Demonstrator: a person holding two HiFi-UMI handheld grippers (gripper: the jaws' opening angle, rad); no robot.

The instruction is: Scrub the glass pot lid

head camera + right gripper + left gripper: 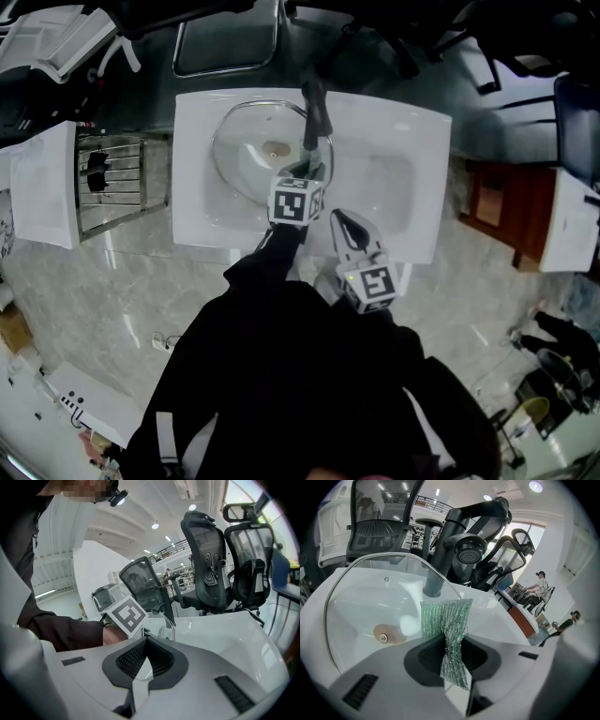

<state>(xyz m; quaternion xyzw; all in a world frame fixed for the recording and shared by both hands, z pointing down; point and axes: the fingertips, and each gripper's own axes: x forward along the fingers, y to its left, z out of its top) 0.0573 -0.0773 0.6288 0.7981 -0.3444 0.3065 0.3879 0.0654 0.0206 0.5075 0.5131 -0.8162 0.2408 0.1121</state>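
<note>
A round glass pot lid [246, 155] leans in the left half of the white sink [412, 159], its brown knob [276, 148] at the centre. The left gripper view shows the lid [370, 588] filling the left side. My left gripper [312, 172] is shut on a green scouring cloth [447, 630], which hangs at the lid's right edge, just below the dark faucet [316, 108]. My right gripper [339, 218] is shut with nothing in it, over the sink's front rim and right of the left gripper. In its own view the right gripper [140, 660] looks across the basin [225, 639].
A wire dish rack [112, 183] stands left of the sink. Behind the sink is a dark tray [225, 42]. A wooden cabinet [497, 202] is at the right. Black office chairs [211, 569] stand beyond the basin. Pale marble floor [141, 281] lies in front.
</note>
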